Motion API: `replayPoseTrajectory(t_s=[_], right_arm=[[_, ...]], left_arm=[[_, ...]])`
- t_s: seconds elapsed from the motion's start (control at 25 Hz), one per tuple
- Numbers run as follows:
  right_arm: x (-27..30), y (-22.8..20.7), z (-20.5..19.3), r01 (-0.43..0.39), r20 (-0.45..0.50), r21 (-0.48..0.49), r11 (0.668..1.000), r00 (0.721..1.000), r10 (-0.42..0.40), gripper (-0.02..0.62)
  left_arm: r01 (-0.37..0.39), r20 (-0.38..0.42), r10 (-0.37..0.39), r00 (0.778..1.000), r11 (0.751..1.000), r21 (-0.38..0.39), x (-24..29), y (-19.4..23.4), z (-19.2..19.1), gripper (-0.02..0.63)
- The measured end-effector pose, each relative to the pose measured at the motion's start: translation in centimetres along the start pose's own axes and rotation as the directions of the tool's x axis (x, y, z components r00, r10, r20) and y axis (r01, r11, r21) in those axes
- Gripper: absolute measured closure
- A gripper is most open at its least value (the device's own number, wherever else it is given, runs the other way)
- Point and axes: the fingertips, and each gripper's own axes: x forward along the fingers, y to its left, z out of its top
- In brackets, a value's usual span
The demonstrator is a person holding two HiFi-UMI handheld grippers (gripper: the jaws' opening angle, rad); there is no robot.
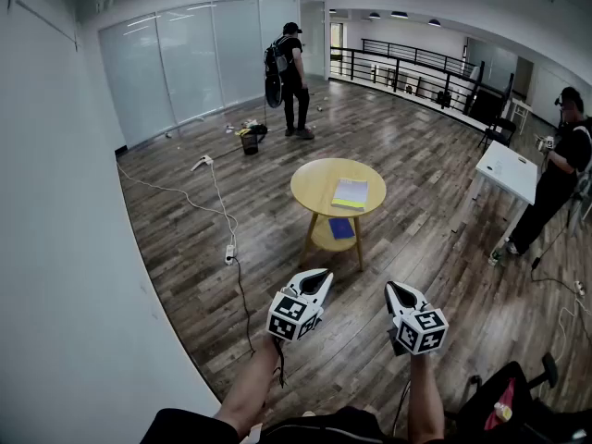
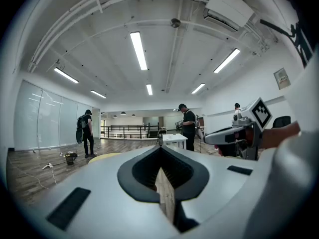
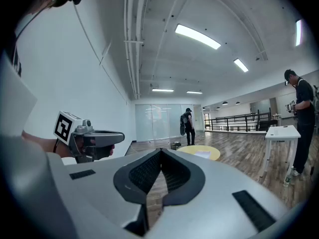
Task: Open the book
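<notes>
Both forearms reach forward from the bottom of the head view, side by side and near each other, bare below dark sleeves. The left gripper (image 1: pixel 317 276) and right gripper (image 1: pixel 395 289) point about level toward the table (image 1: pixel 310 192), over the floor (image 1: pixel 277 239) and well short of it. In each gripper's own view we see the jaws together, tips meeting with only a thin slit behind them, and nothing between the pads. The book (image 1: pixel 350 193) lies flat and shut on the round yellow table top, right of centre, well apart from both grippers. Only the head view shows the lower shelf (image 1: pixel 324 238) with a blue flat thing (image 1: pixel 341 228) on it, and a cable (image 1: pixel 222 213) trailing across the floor to the left. The right gripper view shows the table top with the pale book on it ahead, and the left gripper alongside with its marker cube. The left gripper view shows just a yellow sliver of the table edge; we cannot make out the book there. A person with a backpack (image 1: pixel 291 77) stands beyond the table, and another person (image 1: pixel 555 188) stands at a white table (image 1: pixel 507 169) to the right.
</notes>
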Motion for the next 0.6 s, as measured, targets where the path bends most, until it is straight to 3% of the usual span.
replayPoseTrajectory(t_s=[0.6], right_arm=[[7.5, -2.8, -0.6, -0.021, -0.029, 0.014, 1.000, 0.999, 0.022, 0.591]], left_arm=[[-0.020, -0.023, 0.019, 1.000, 0.999, -0.032, 4.8, 6.2, -2.1, 0.607]])
